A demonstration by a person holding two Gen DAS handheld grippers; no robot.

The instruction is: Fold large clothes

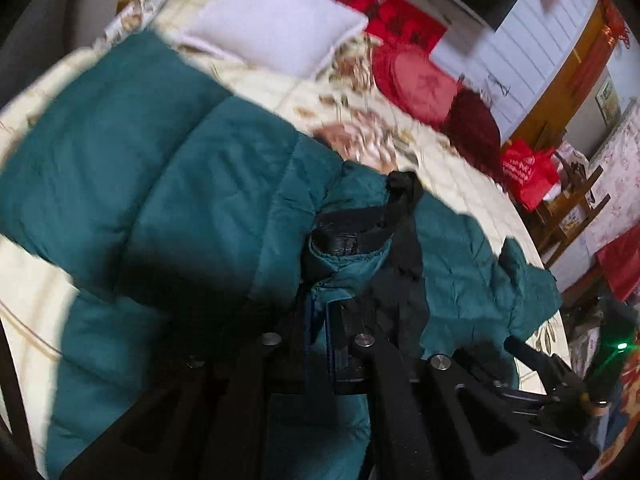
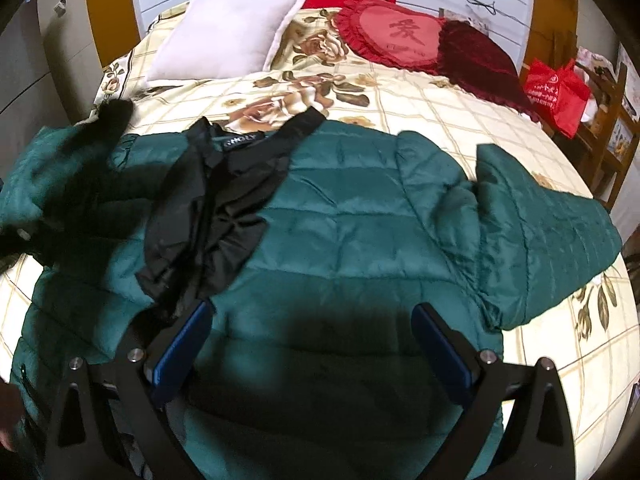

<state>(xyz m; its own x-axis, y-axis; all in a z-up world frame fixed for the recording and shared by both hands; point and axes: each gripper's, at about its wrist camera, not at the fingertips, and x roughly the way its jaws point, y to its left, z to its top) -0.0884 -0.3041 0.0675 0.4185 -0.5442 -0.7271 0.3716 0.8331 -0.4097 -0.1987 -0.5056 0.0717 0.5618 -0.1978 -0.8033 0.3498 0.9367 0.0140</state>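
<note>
A dark green quilted puffer jacket (image 2: 360, 216) lies spread across a round bed covered by a cream bedspread with a brown rose print (image 2: 420, 96), its black lining (image 2: 208, 216) exposed where the front panel falls open near the collar, and 1 sleeve (image 2: 540, 232) stretched out toward the right edge of the mattress. That flat, opened-out layout suits folding: the body sits square to the person, so each side can be brought over the middle. In the left wrist view, the left gripper (image 1: 344, 248) is clamped narrowly on a green hem with a strip of black lining bunched in its jaws, and the fabric drapes off it in a lifted fold, which reads as the left side of the jacket being carried across the body. The left gripper tilts steeply downward over the cloth, and the picture is smeared with motion. The right gripper (image 2: 312, 320) hangs above the lower middle of the jacket with its 2 blue-padded fingers (image 2: 184, 348) spread wide and nothing between them, angled down at the quilted panel, probably waiting to pin or smooth the fold. Beyond the jacket sit a white square pillow (image 2: 228, 36), a red heart-shaped cushion (image 2: 396, 36) and a red shopping bag (image 2: 560, 92) on a wooden rack.
</note>
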